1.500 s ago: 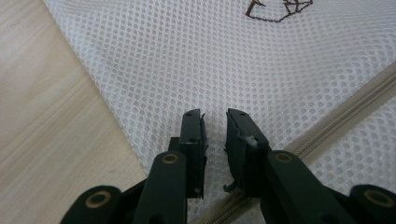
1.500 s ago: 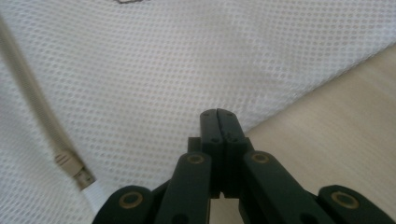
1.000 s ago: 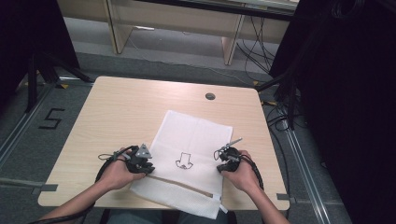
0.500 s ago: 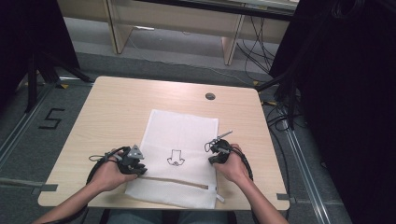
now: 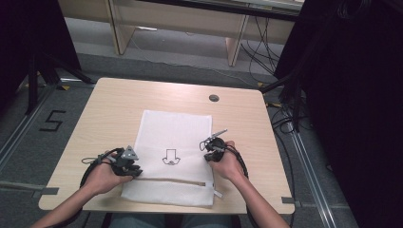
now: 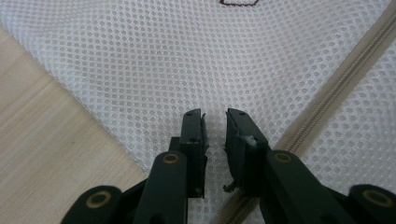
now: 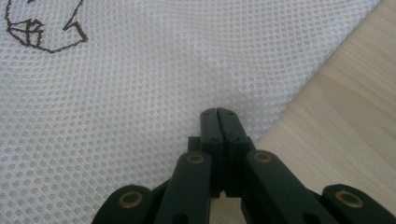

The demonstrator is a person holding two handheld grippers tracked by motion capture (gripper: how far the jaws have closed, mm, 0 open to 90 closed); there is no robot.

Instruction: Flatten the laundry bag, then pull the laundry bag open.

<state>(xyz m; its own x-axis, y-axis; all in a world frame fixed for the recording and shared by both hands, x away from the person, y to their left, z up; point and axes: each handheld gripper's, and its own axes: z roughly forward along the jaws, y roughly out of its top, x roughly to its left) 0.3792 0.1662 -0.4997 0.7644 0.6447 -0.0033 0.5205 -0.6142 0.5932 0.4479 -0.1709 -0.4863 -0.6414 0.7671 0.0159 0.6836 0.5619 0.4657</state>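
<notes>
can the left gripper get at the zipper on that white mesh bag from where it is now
Probably yes. The left gripper sits over the mesh bag with its jaws slightly apart, having just been opening, nothing between them. The zipper runs right beside it, uncovered.

Mesh bag [image 5: 173, 137] flat on bench [image 5: 114, 109], near front edge; left hand-held gripper [image 5: 129, 167] at its left edge, right hand-held gripper [image 5: 209, 151] at its right edge.

White mesh zip bag [image 5: 173, 142] flat on the table, brown emblem up, zipper nearest the person.
</notes>
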